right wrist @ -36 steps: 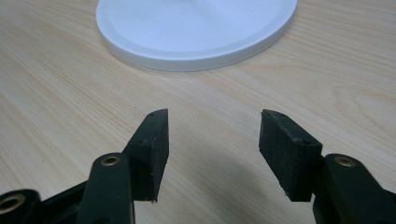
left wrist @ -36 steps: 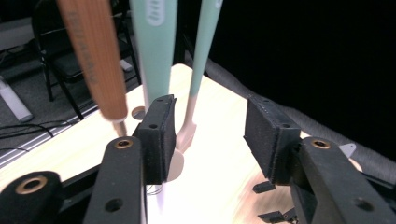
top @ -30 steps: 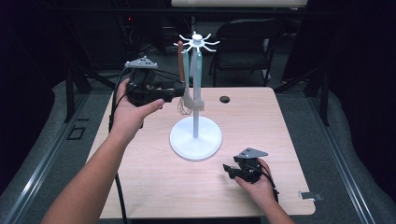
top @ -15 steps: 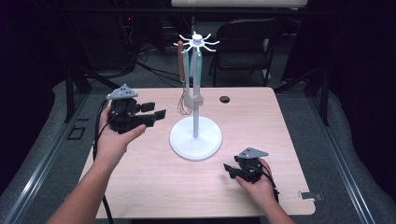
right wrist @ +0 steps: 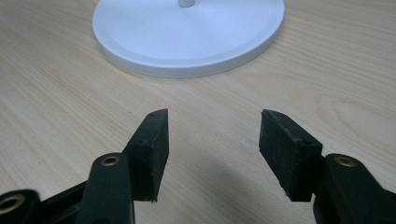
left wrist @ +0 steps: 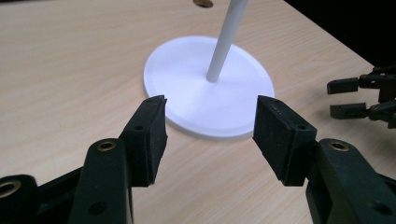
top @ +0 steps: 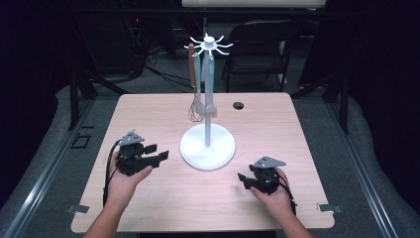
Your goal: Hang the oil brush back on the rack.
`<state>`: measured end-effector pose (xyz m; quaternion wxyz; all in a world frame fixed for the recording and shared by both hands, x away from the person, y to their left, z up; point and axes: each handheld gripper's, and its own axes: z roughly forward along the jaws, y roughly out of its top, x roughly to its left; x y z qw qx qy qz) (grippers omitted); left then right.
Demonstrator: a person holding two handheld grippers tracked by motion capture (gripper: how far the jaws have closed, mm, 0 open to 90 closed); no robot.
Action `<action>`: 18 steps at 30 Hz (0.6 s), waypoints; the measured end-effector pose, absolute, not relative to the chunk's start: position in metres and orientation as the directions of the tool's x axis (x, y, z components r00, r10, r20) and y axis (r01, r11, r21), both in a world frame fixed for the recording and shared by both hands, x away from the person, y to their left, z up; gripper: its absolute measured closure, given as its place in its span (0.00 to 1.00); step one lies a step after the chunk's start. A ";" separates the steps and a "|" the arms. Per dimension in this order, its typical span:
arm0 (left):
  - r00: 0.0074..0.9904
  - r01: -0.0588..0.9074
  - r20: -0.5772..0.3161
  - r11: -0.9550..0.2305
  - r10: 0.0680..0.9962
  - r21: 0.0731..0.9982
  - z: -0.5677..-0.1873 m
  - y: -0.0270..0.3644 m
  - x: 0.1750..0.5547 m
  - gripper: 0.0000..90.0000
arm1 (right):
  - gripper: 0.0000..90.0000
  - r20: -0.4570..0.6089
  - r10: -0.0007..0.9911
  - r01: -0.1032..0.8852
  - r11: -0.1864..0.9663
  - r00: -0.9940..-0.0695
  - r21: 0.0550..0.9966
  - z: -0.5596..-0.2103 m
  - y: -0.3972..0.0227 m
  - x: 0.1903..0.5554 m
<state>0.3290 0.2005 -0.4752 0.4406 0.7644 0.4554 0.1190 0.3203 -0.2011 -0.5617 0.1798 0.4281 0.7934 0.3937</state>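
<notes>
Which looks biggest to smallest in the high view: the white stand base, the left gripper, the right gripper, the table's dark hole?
1. white stand base
2. left gripper and right gripper: near alike, and partly covered by hands, so no ranking between them
3. dark hole, smallest, though farthest from the camera

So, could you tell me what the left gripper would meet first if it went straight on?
Probably the rim of the stand's white base: the open left gripper points at it across bare table.

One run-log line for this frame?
left gripper: open, empty, jaws just opening | right gripper: open, empty | utensil stand: between them, three utensils hanging
</notes>
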 end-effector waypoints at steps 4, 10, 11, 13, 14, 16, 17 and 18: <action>0.525 0.641 -0.259 -0.176 0.811 0.748 -0.503 0.205 0.325 0.49 | 0.47 0.052 0.820 0.538 0.324 -0.569 0.778 -0.562 -0.201 0.320; 0.537 0.631 -0.253 -0.184 0.805 0.753 -0.537 0.206 0.317 0.50 | 0.47 0.058 0.822 0.537 0.315 -0.566 0.783 -0.561 -0.203 0.321; 0.540 0.632 -0.240 -0.201 0.807 0.749 -0.541 0.205 0.317 0.50 | 0.47 0.056 0.824 0.538 0.315 -0.564 0.782 -0.561 -0.203 0.321; 0.551 0.627 -0.212 -0.232 0.807 0.744 -0.546 0.204 0.318 0.50 | 0.47 0.060 0.822 0.539 0.313 -0.566 0.782 -0.562 -0.202 0.321; 0.551 0.623 -0.206 -0.235 0.808 0.746 -0.548 0.203 0.319 0.50 | 0.47 0.052 0.822 0.539 0.323 -0.567 0.778 -0.562 -0.202 0.321; 0.549 0.622 -0.198 -0.239 0.812 0.746 -0.552 0.202 0.320 0.50 | 0.47 0.055 0.822 0.539 0.320 -0.567 0.779 -0.563 -0.201 0.321; 0.551 0.621 -0.199 -0.239 0.810 0.746 -0.554 0.201 0.320 0.50 | 0.47 0.056 0.820 0.539 0.321 -0.569 0.778 -0.563 -0.200 0.321; 0.555 0.617 -0.194 -0.244 0.809 0.748 -0.555 0.200 0.320 0.50 | 0.47 0.055 0.819 0.539 0.323 -0.571 0.778 -0.563 -0.200 0.321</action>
